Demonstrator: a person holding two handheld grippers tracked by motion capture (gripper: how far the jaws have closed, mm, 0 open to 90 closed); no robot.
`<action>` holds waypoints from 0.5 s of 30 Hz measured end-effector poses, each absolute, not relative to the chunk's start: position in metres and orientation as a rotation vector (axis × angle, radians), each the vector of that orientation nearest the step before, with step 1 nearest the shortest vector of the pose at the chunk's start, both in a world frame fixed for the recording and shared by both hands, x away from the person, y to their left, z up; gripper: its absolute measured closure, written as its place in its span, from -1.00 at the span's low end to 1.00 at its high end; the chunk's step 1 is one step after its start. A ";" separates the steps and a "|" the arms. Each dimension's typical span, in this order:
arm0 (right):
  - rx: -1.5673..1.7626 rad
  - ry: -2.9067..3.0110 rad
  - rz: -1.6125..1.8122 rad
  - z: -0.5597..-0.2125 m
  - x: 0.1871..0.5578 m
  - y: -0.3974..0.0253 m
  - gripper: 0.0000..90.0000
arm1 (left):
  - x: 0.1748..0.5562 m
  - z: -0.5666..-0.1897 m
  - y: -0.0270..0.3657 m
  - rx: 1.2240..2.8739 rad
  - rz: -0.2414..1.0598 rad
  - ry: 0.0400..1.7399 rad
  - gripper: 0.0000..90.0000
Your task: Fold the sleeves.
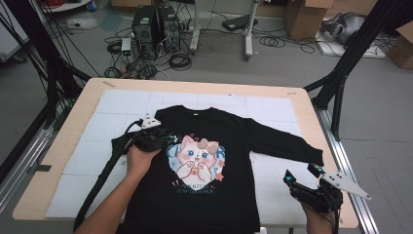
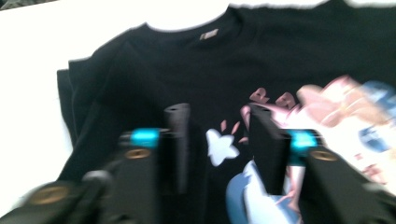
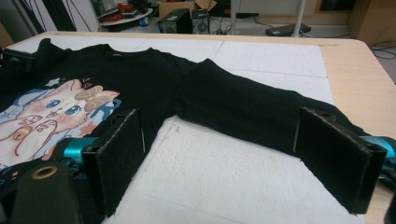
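Observation:
A black long-sleeved shirt (image 1: 204, 126) with a pink cat print (image 1: 196, 157) lies flat, front up, on the white mat. Its right sleeve (image 1: 285, 144) stretches out toward the table's right edge, while its left sleeve (image 2: 77, 100) looks folded in by the body. My left gripper (image 1: 171, 140) hovers over the shirt's chest just left of the print. Its jaws are open in the left gripper view (image 2: 218, 112), with a white star of the print between them. My right gripper (image 1: 301, 174) sits near the front right corner, just short of the sleeve cuff (image 1: 316, 160). It is wide open (image 3: 219, 130) over bare mat.
The white mat (image 1: 122, 102) covers most of the wooden table (image 1: 73, 122). A metal rail (image 1: 350, 170) and black stand legs (image 1: 341, 78) run along the right side. Computer towers (image 1: 156, 27), cables and cardboard boxes (image 1: 304, 17) lie on the floor beyond.

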State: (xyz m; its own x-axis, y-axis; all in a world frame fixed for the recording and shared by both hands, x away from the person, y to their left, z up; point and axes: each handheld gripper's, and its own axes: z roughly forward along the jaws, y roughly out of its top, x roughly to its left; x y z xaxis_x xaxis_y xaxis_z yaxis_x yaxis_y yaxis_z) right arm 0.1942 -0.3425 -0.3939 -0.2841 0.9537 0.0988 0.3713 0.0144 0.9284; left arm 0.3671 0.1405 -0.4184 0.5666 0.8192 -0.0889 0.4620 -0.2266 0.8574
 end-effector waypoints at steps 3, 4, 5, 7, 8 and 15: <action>1.361 1.704 1.263 -0.394 0.195 -0.343 -0.67 | 0.358 -0.402 0.155 1.811 0.542 0.998 -0.04; 1.366 1.702 1.265 -0.394 0.194 -0.343 -0.67 | 0.354 -0.397 0.164 1.771 0.571 1.004 -0.16; 1.362 1.704 1.265 -0.394 0.194 -0.343 -0.67 | 0.352 -0.393 0.174 1.746 0.590 1.017 -0.18; 1.366 1.703 1.263 -0.394 0.194 -0.342 -0.67 | 0.348 -0.390 0.197 1.715 0.626 1.058 -0.19; 1.357 1.706 1.261 -0.394 0.194 -0.342 -0.67 | 0.347 -0.391 0.208 1.703 0.630 1.085 -0.20; 1.359 1.704 1.258 -0.394 0.192 -0.341 -0.67 | 0.337 -0.416 0.266 1.720 0.632 1.258 -0.22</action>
State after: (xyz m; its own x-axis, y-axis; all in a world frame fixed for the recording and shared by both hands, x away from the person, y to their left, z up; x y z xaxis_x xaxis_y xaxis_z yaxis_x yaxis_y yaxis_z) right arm 0.1923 -0.3414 -0.3937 -0.2830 0.9547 0.0925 0.3694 0.0195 0.9291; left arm 0.3372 0.2662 -0.4156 0.3552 0.9298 -0.0963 0.4777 -0.0920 0.8737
